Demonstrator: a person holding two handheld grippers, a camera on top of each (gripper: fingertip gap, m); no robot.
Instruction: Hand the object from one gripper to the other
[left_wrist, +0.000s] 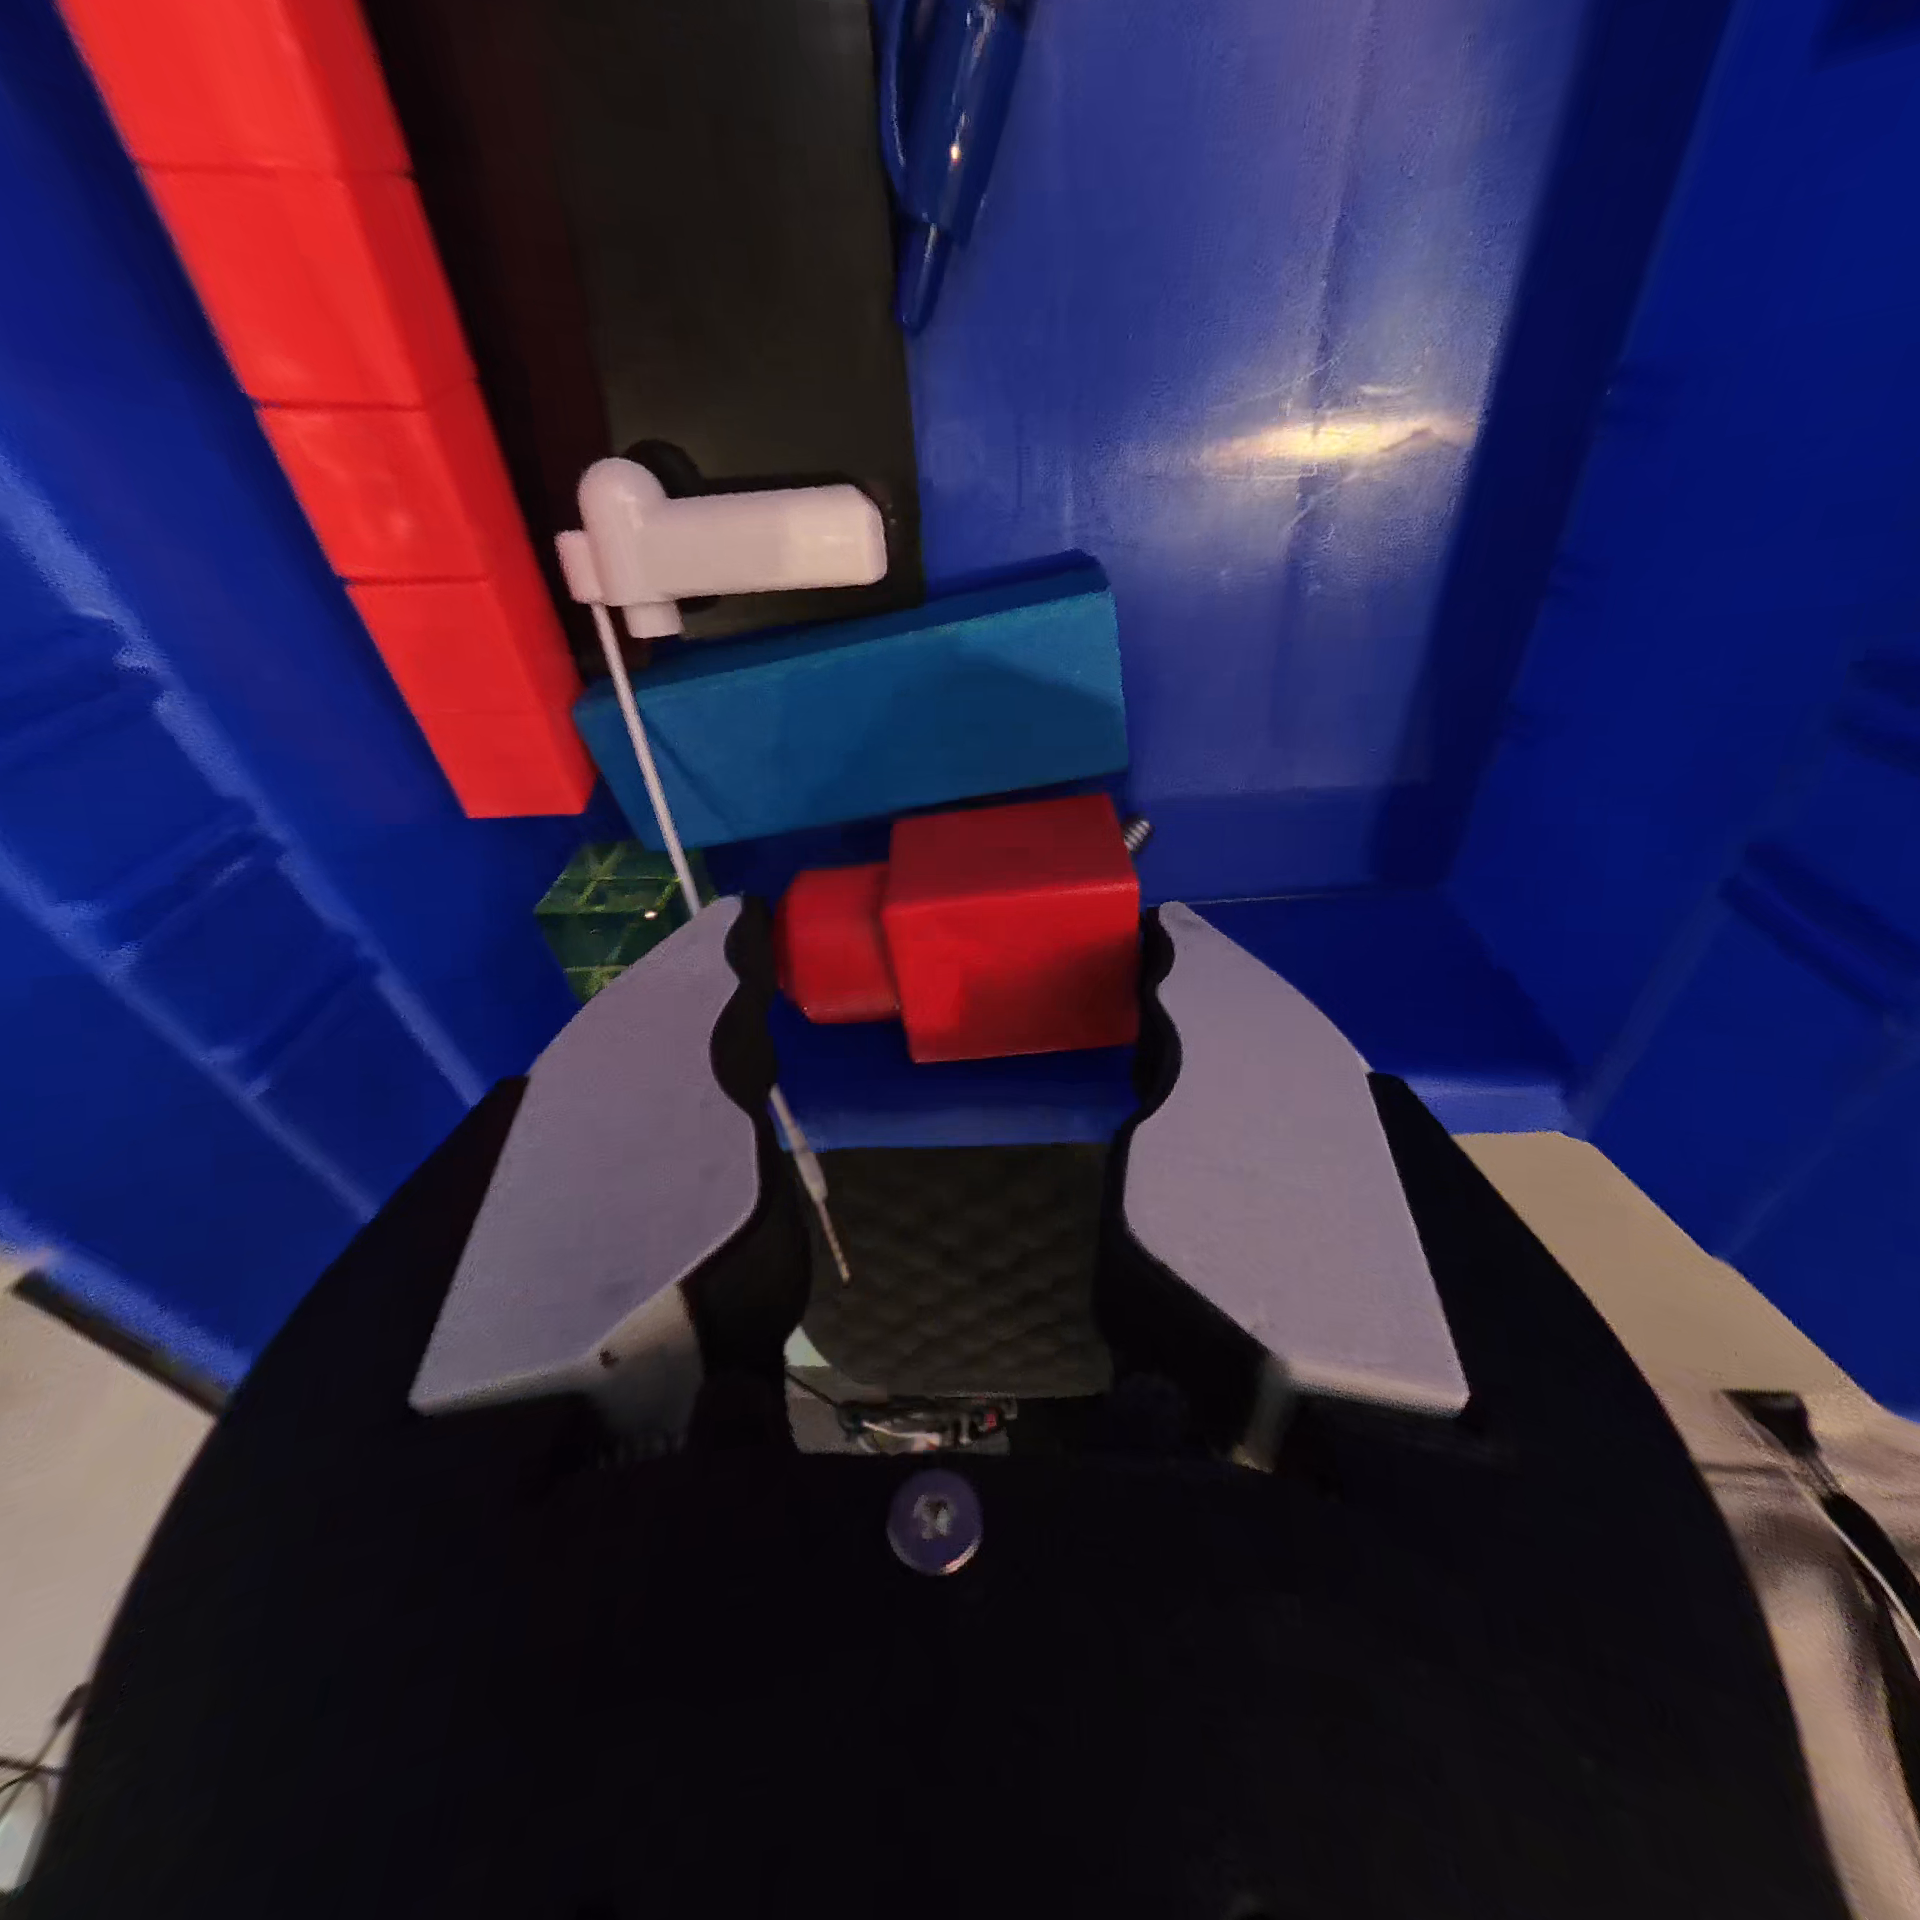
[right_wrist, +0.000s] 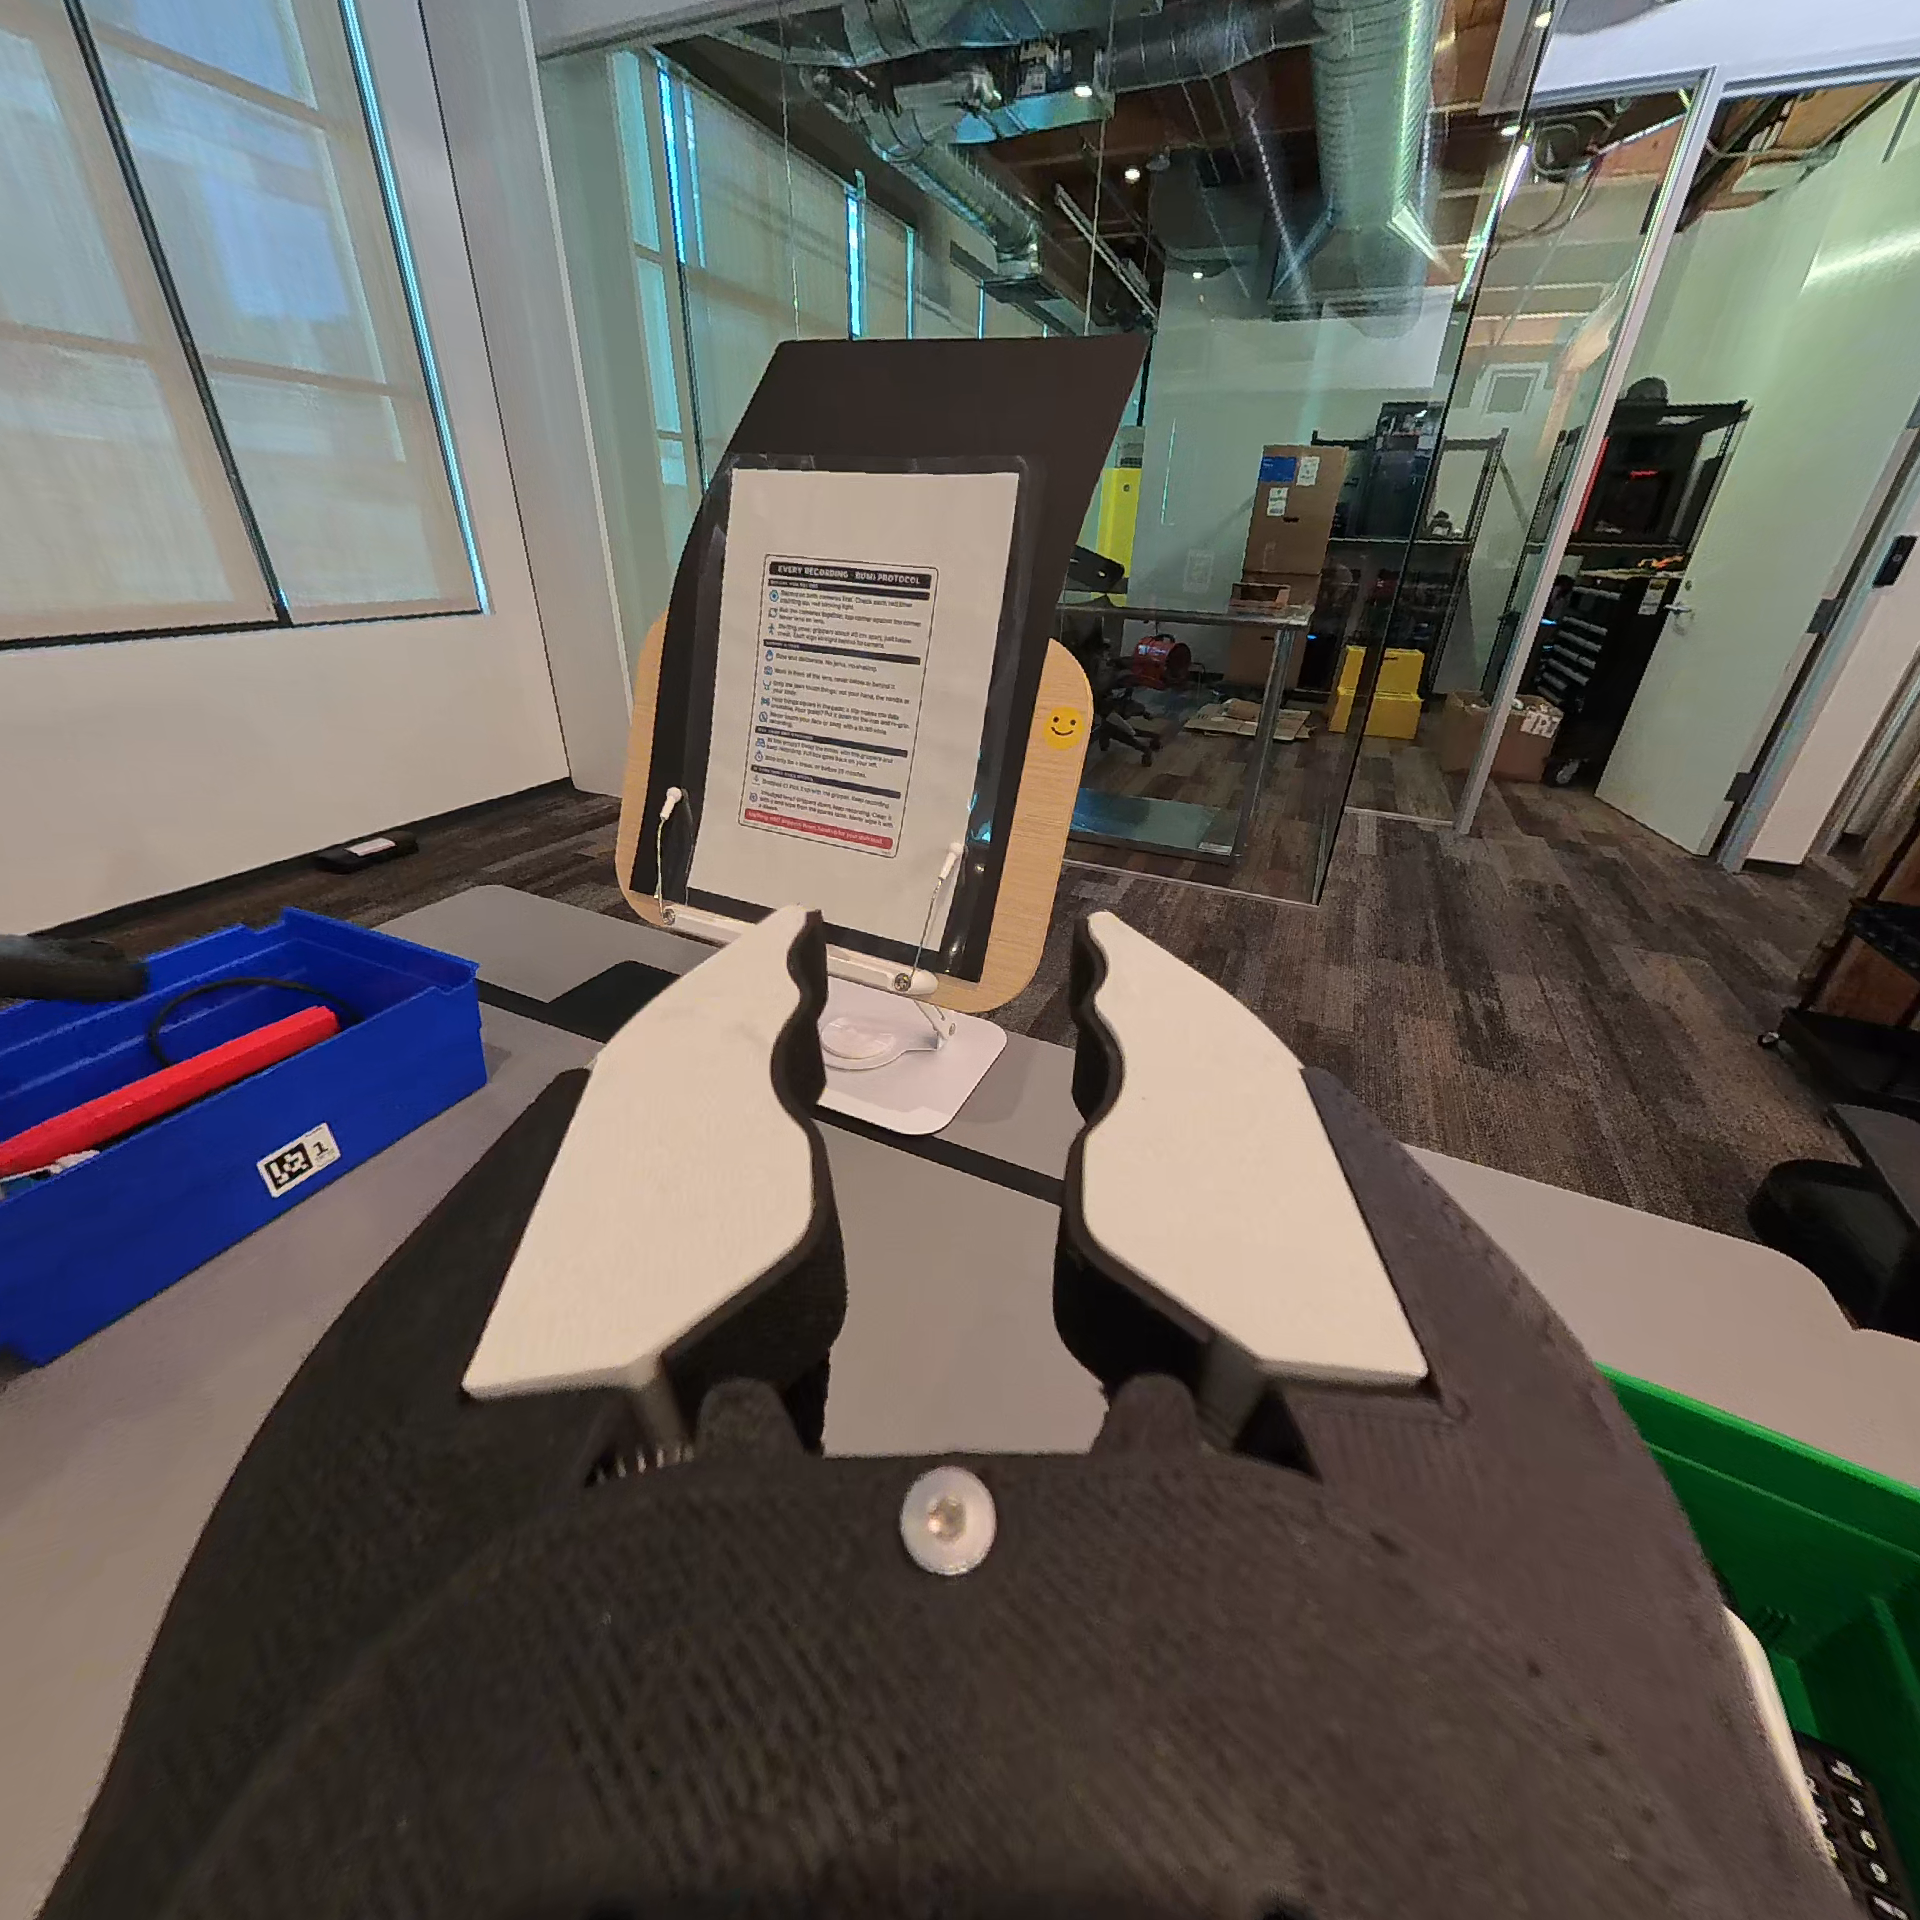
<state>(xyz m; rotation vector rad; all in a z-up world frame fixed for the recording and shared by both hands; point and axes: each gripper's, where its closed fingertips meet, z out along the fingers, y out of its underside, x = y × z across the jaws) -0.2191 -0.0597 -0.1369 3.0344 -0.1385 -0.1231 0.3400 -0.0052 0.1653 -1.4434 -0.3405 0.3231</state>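
Note:
My left gripper is open and reaches down into a blue bin. Its fingertips stand on either side of a red block made of a large and a small cube, close to both sides. A teal block lies just behind the red one. A white tool with a thin rod leans across it. My right gripper is open and empty above the grey table. The blue bin also shows at the left of the right wrist view.
A long red bar leans along the bin's left wall and shows in the right wrist view. A green translucent cube and a blue pen-like item lie in the bin. A document stand stands ahead, a green bin at lower right.

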